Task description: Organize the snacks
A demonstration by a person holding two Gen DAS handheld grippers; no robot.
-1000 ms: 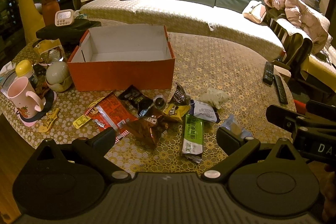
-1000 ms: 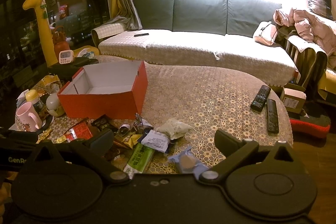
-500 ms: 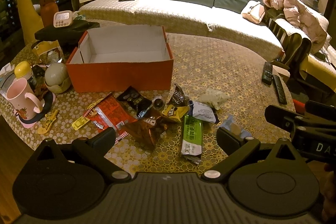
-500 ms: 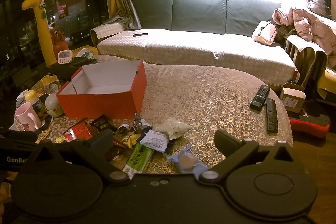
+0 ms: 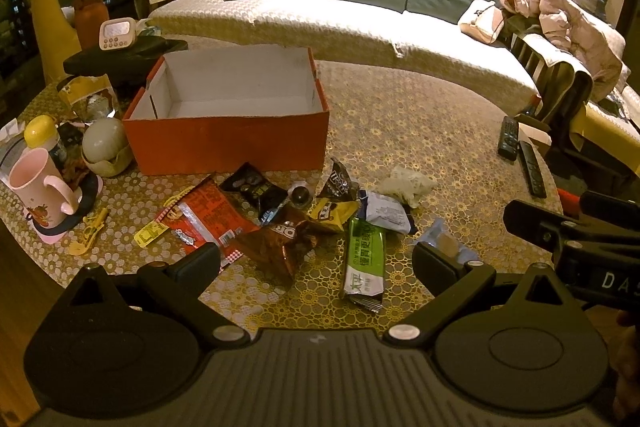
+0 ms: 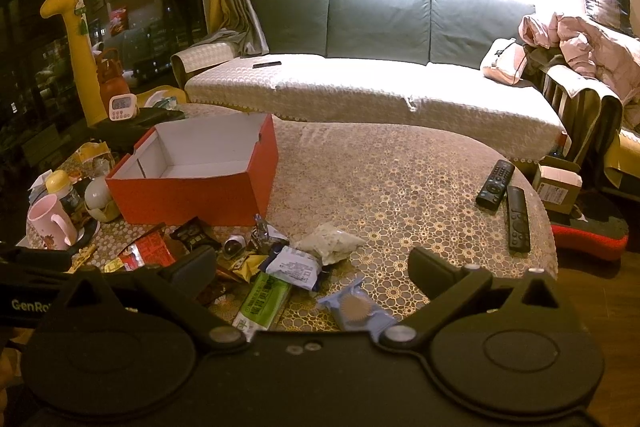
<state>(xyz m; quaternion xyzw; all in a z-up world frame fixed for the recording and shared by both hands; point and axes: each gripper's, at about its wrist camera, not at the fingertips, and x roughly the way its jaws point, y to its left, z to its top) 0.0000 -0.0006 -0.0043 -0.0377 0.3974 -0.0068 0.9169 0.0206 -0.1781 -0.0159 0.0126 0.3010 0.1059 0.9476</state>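
Left wrist view: left gripper [image 5: 316, 263] spread wide and empty above the snack pile.
Green bar wrapper [image 5: 363, 263] lies between its fingers, brown packet [image 5: 280, 241] beside it; the empty orange box [image 5: 228, 115] sits beyond. Right gripper [image 6: 310, 265], also spread and empty, hovers over a blue-wrapped biscuit [image 6: 354, 309].
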